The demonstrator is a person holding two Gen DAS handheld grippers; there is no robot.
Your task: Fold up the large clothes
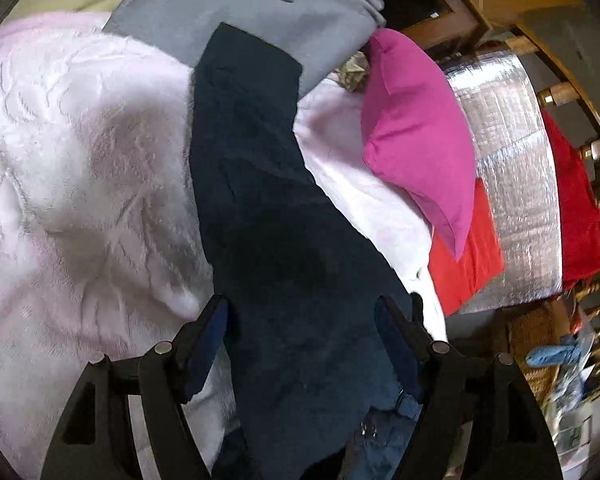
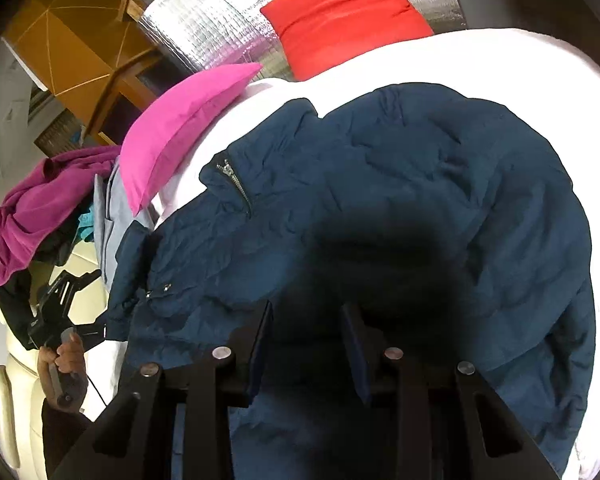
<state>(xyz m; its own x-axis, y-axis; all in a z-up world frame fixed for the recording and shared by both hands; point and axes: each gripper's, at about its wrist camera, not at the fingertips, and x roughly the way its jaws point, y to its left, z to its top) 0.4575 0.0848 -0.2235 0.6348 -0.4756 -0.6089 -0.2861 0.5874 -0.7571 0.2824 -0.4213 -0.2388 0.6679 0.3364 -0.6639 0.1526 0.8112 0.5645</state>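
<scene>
Left gripper [image 1: 300,320] spread over the navy jacket [image 2: 380,200] on the bed [image 2: 500,56]; right gripper [image 2: 306,320] likewise spread. We advise pinching both hem corners evenly before folding.

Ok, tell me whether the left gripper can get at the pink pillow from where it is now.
Probably yes. The left gripper is open over the navy jacket, and the pink pillow lies ahead to its right on the white blanket with nothing covering it.
</scene>
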